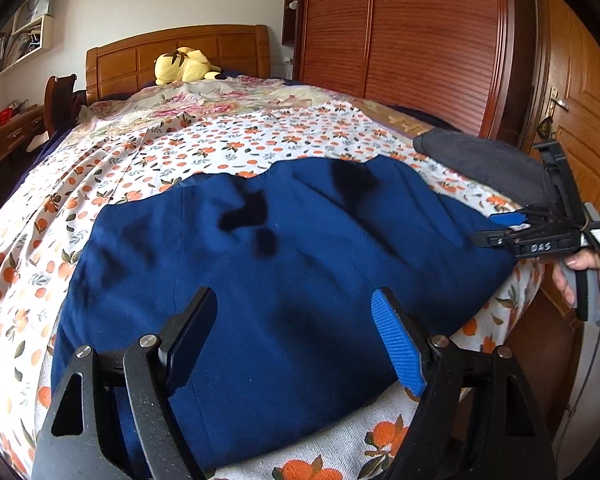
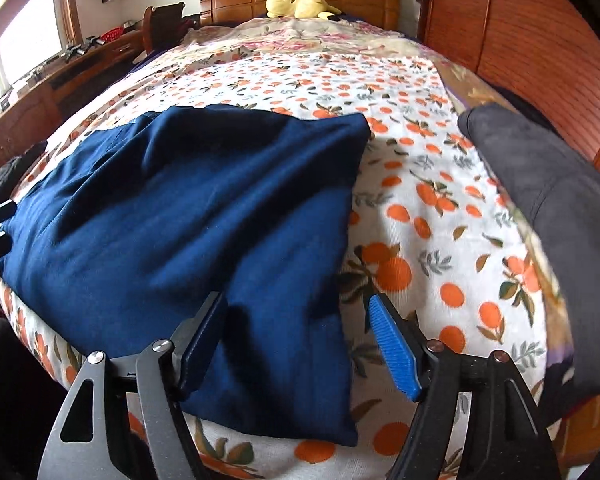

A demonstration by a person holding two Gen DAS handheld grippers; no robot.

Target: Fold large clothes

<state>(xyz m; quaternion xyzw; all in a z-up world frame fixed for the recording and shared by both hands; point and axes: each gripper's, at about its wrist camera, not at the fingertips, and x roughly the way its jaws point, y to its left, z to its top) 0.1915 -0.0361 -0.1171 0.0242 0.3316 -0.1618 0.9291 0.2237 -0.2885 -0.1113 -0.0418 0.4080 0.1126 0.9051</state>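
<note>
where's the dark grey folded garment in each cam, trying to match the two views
Left wrist: the dark grey garment lies at the right edge of the bed, beyond the blue garment.
Right wrist: it fills the right side, near the wardrobe.
Shared landmark: the yellow plush toy by the headboard.

The navy blue garment (image 1: 284,264) lies on the near part of the bed, already folded into a broad, roughly rectangular slab with doubled layers. Its knit surface is soft and rumpled, with shallow creases and dark shadowed dips near the far edge. In the right wrist view the navy blue garment (image 2: 188,216) runs from the far left to a squared near corner at the bed's near edge, its right edge straight.
</note>
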